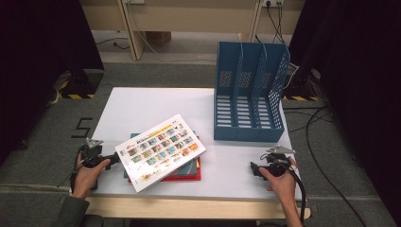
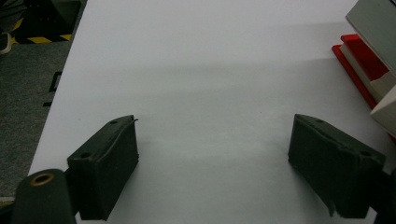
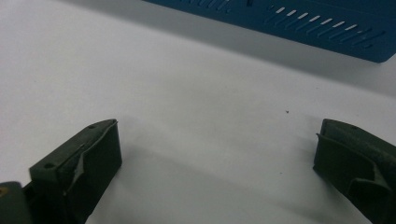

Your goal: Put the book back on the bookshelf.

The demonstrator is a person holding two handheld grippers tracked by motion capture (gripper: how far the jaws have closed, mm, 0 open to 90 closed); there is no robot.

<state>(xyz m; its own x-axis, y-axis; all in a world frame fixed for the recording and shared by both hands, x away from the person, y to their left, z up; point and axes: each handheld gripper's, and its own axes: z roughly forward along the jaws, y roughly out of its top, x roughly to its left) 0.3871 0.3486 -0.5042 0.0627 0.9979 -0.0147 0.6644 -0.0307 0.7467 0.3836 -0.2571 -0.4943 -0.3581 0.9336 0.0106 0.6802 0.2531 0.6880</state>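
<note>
A stack of books lies near the table's front, left of centre. Its top book (image 1: 161,150) has a white cover with many small coloured pictures and sits askew over a red book (image 1: 185,176). A blue three-slot file rack (image 1: 249,92) stands at the back right. My left gripper (image 1: 113,159) rests on the table just left of the stack, jaws open, with bare tabletop between them (image 2: 215,154); the red book's edge (image 2: 357,65) shows at the right. My right gripper (image 1: 254,169) lies at the front right, jaws open over bare table (image 3: 217,163), below the rack's base (image 3: 327,32).
The white table (image 1: 142,106) has free room at its back left and between the stack and my right gripper. Cables (image 1: 317,123) trail on the grey carpet to the right. Wooden furniture legs (image 1: 132,33) stand beyond the table.
</note>
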